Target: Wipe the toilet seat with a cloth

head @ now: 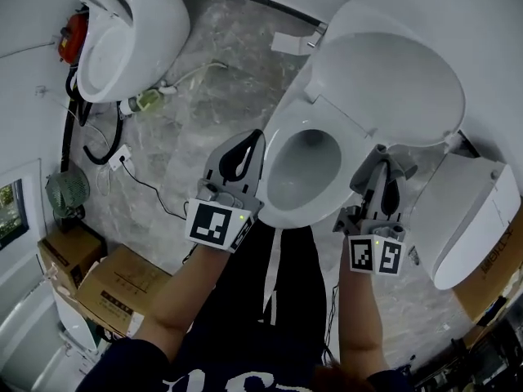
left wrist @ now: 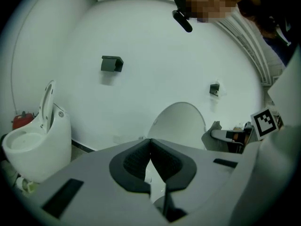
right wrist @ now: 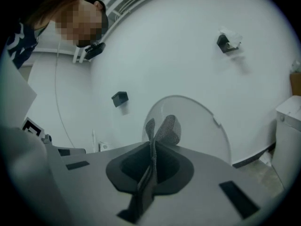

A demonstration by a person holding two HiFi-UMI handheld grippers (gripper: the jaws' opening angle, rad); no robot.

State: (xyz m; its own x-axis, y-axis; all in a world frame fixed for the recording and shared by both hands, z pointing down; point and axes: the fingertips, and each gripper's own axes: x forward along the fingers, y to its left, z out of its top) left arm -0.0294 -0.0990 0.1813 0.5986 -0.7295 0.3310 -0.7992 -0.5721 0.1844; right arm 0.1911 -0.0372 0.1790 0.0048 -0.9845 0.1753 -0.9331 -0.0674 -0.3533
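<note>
The white toilet stands in the middle of the head view, with its seat [head: 347, 149] down and its lid [head: 392, 80] raised. My left gripper [head: 258, 135] is shut and empty, and its tips are at the seat's left rim. My right gripper [head: 384, 157] is at the seat's right rim, shut on a grey mesh cloth [head: 395, 163]. In the right gripper view the cloth [right wrist: 162, 128] sticks up from between the jaws of the right gripper [right wrist: 153, 143], in front of the lid [right wrist: 197, 124]. The left gripper [left wrist: 150, 141] in its own view has its pads pressed together, and the lid [left wrist: 181, 124] is beyond them.
A second white toilet [head: 122, 31] stands at the back left with a red object [head: 73, 35] beside it. Cables [head: 122, 158] and a small fan [head: 67, 190] lie on the marble floor at the left. Cardboard boxes [head: 98, 280] sit at the near left. A white unit [head: 474, 219] stands close on the right.
</note>
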